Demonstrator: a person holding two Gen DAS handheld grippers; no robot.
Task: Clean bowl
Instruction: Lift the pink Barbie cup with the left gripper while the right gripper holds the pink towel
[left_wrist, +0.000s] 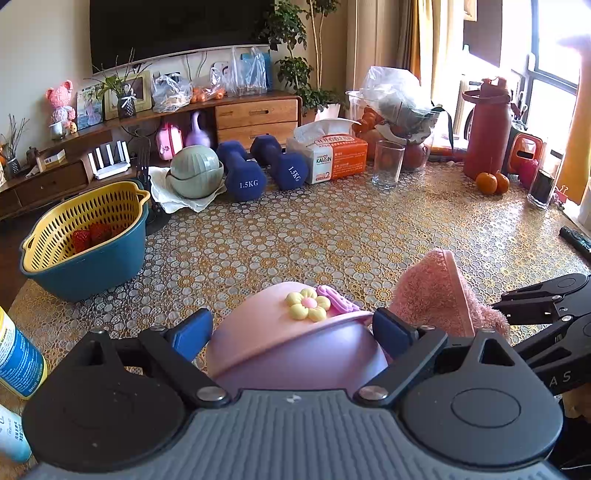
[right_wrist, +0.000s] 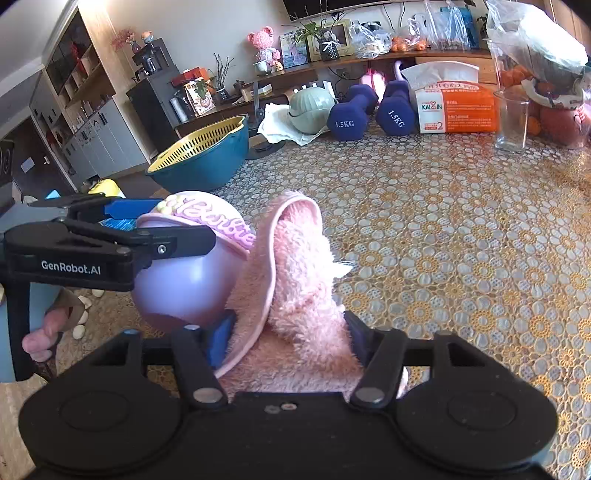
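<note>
A lilac bowl (left_wrist: 295, 358) with a pink rim, a yellow flower and pink lettering sits between the blue pads of my left gripper (left_wrist: 291, 334), which is shut on it. In the right wrist view the same bowl (right_wrist: 184, 280) is held above the table by the left gripper (right_wrist: 162, 225). My right gripper (right_wrist: 288, 339) is shut on a fluffy pink cloth (right_wrist: 295, 280). The cloth (left_wrist: 439, 295) stands up against the bowl's right side, touching its rim.
A lace-patterned table cover (left_wrist: 332, 236) spreads ahead. A teal basin with a yellow strainer (left_wrist: 88, 236) holding strawberries stands at the left. Green bowls (left_wrist: 195, 171), two blue dumbbells (left_wrist: 258, 170), a tissue box (left_wrist: 332, 155), a glass (left_wrist: 388, 164) and a red bottle (left_wrist: 487, 129) line the far side.
</note>
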